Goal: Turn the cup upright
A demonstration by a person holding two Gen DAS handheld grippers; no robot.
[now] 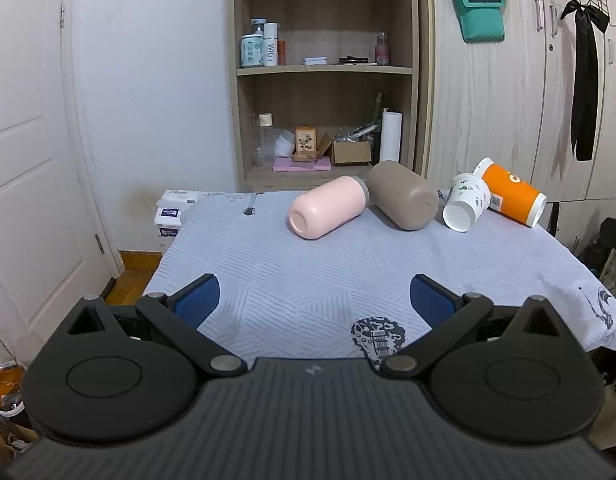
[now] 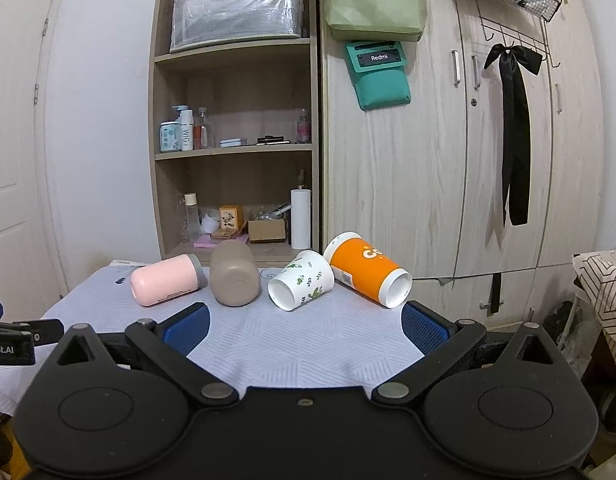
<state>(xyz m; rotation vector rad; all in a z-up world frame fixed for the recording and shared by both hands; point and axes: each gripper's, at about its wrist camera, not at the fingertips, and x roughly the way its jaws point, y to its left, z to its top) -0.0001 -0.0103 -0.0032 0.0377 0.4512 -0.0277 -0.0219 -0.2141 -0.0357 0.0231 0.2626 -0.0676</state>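
Note:
Several cups lie on their sides in a row at the far end of the table: a pink cup (image 1: 327, 206) (image 2: 168, 284), a taupe cup (image 1: 401, 200) (image 2: 234, 276), a white leaf-print paper cup (image 1: 465, 202) (image 2: 300, 280) and an orange paper cup (image 1: 511, 192) (image 2: 367, 274). My left gripper (image 1: 313, 296) is open and empty above the near part of the table, well short of the cups. My right gripper (image 2: 304, 322) is open and empty, just in front of the white and orange cups.
A pale blue patterned cloth (image 1: 308, 272) covers the table. A wooden shelf unit (image 1: 323, 72) with bottles and boxes stands behind it, wardrobe doors (image 2: 467, 160) to the right, a white door (image 1: 24, 160) to the left. A tissue pack (image 1: 170, 212) sits by the table's far left corner.

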